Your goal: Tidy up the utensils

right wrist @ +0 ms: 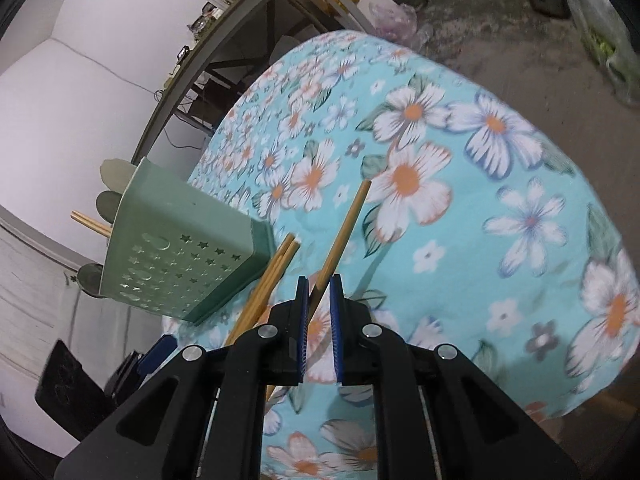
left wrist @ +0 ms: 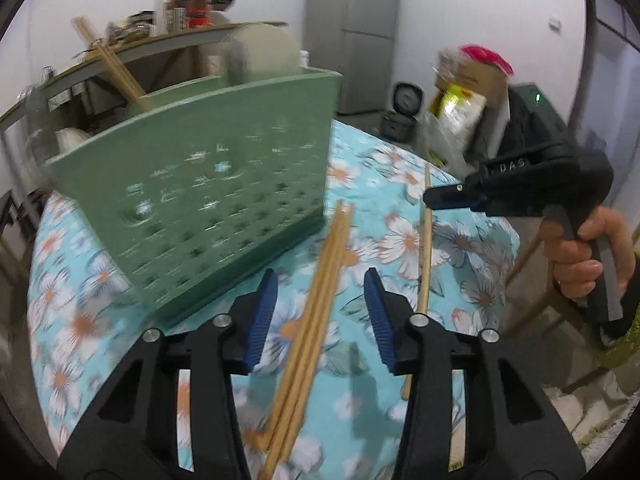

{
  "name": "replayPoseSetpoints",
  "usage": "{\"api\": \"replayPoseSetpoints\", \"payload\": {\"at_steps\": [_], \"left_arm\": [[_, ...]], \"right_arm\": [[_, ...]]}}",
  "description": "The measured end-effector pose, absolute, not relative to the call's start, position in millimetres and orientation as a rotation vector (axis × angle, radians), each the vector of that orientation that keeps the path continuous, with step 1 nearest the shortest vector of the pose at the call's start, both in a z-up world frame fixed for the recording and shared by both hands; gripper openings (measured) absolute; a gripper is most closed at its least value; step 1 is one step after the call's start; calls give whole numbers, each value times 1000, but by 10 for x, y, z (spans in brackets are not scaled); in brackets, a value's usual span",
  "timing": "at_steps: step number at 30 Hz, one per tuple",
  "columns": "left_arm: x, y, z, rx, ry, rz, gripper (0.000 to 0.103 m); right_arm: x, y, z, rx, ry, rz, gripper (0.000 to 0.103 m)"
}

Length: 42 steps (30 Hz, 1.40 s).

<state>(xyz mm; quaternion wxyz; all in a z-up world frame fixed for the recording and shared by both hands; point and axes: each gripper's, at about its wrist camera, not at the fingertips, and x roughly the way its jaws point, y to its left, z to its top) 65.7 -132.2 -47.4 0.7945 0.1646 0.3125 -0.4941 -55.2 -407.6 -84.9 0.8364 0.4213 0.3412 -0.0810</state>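
Pale wooden chopsticks are the task's things here. A bundle of chopsticks (left wrist: 316,312) lies flat on the worktop (left wrist: 96,312), which wears a turquoise cloth printed with white and orange flowers. Its far ends reach the foot of the green holder (left wrist: 208,200), and its length runs back between the blue pads (left wrist: 262,316) of the left tool (left wrist: 322,316). Those pads stand apart on either side of the bundle with clear gaps, so the left tool is open and grips nothing.

A single chopstick (right wrist: 346,228) lies just beside the bundle, to its right, angled away across the cloth. In the right wrist view its near end passes between the nearly closed pads of the right tool (right wrist: 319,320), which appears clamped on it. In the left wrist view the same tool's black nose hovers by the far end of that stick, with a hand (left wrist: 588,256) wrapped around the grey handle.

The green holder stands on the cloth just left of the bundle, its wall pierced with star and moon cut-outs. More chopsticks (left wrist: 112,68) already lean out of its top at the far left.

Behind it are a cluttered shelf (left wrist: 132,44) and a grey cabinet (left wrist: 356,32).
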Motion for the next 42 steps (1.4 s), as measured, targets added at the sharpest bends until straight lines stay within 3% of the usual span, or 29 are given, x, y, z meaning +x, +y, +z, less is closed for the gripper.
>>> {"api": "replayPoseSetpoints", "payload": {"at_steps": [7, 13, 19, 35, 36, 38, 42], "left_arm": [[691, -1802, -689, 498, 707, -1094, 21], [700, -1984, -840, 587, 712, -1062, 17], [683, -2069, -866, 639, 670, -1027, 4], [654, -1941, -779, 597, 699, -1033, 4], [646, -1932, -779, 603, 697, -1035, 5], [628, -1950, -802, 627, 701, -1033, 18], [606, -1982, -833, 635, 696, -1033, 19]], "right_arm": [[-513, -4163, -920, 886, 718, -169, 10], [-473, -4217, -1027, 913, 719, -151, 10], [-460, -4237, -1090, 926, 722, -136, 11], [-473, -4225, -1084, 923, 708, -125, 11], [-471, -4222, -1084, 922, 708, -124, 11], [-470, -4220, -1085, 924, 709, -123, 11], [-465, -4223, -1104, 928, 711, -120, 11]]}}
